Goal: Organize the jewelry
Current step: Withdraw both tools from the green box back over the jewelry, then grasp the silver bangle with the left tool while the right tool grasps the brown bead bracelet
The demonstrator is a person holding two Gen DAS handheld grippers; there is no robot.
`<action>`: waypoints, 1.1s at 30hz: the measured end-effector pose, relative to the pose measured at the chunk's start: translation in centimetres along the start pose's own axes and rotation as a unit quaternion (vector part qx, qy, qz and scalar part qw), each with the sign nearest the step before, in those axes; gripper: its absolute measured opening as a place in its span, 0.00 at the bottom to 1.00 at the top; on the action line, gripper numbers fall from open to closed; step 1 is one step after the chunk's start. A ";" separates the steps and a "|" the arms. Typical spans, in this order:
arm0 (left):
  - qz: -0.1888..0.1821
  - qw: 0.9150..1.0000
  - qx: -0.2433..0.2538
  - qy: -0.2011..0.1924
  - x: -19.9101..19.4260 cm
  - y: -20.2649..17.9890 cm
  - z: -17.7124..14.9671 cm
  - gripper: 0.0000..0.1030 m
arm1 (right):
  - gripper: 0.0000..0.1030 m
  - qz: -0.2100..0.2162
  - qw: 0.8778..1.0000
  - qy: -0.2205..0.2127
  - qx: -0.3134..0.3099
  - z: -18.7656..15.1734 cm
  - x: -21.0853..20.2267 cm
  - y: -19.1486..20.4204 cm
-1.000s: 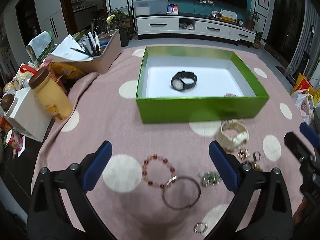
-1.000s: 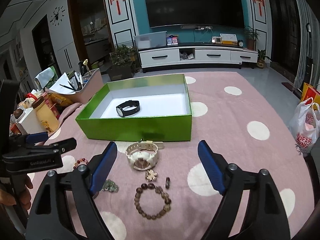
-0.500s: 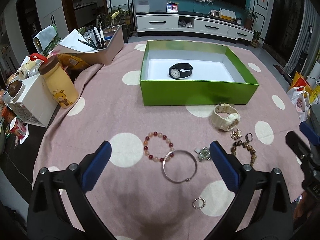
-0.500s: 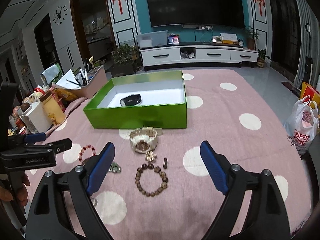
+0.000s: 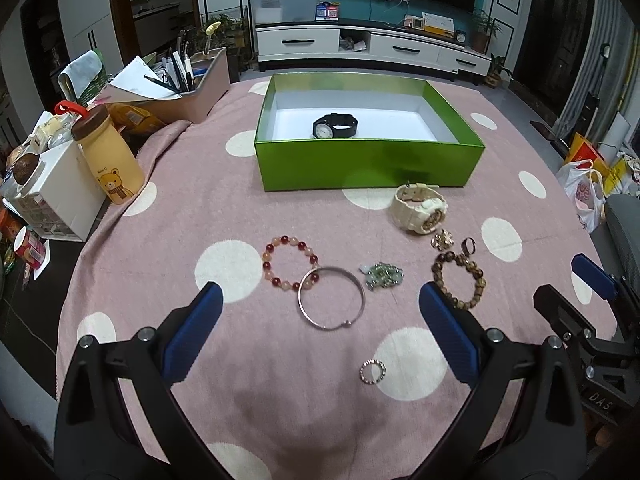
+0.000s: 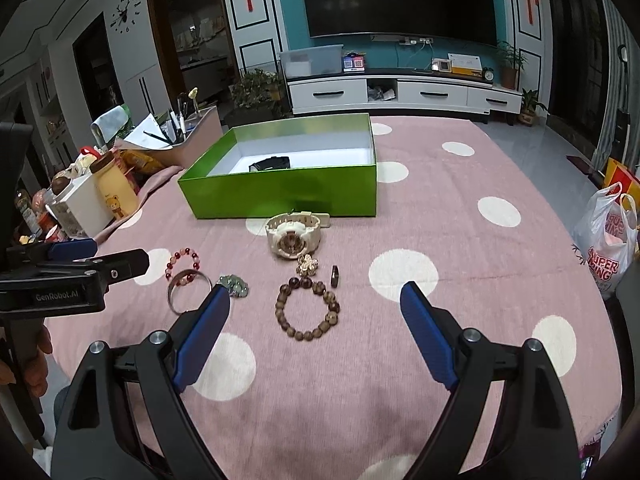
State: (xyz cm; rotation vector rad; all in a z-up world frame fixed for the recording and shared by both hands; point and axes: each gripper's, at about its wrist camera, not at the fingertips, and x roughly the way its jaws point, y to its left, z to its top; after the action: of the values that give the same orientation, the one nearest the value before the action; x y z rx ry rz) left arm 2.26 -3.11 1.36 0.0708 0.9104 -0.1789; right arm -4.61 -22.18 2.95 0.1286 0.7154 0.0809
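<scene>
A matt pink woven cloth (image 5: 200, 208) with cream dots covered the surface. On it the green box (image 5: 368, 164) looked like glossy card, white and matt inside. Just before the box lay a smooth cream plastic watch (image 5: 420, 210); nearer, a polished metal bangle (image 5: 332, 300) and wood-like brown beads (image 6: 308, 308).

Green box (image 5: 368, 164), black watch (image 5: 334, 126), cream watch (image 5: 420, 208), pink white-dotted cloth (image 5: 192, 216).

left gripper (image 5: 318, 328) fingers spread wide, nothing between; right gripper (image 6: 314, 334) likewise spread, empty, angled downward
</scene>
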 end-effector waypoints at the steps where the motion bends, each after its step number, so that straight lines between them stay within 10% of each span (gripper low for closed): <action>1: -0.001 1.000 0.001 0.001 -0.1 0.0 -0.1 0.97 | 0.85 0.001 1.000 0.000 0.000 -0.1 -0.1 0.1; 33: -0.025 0.999 -0.024 0.038 2.6 1.4 -4.9 0.97 | 0.85 0.023 0.999 0.047 -0.006 -3.5 1.6 0.5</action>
State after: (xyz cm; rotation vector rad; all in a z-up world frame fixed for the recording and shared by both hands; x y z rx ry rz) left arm 0.26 -1.39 -3.69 0.0103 0.9927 -0.2014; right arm -5.73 -21.15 -0.67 0.1301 0.8061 0.1371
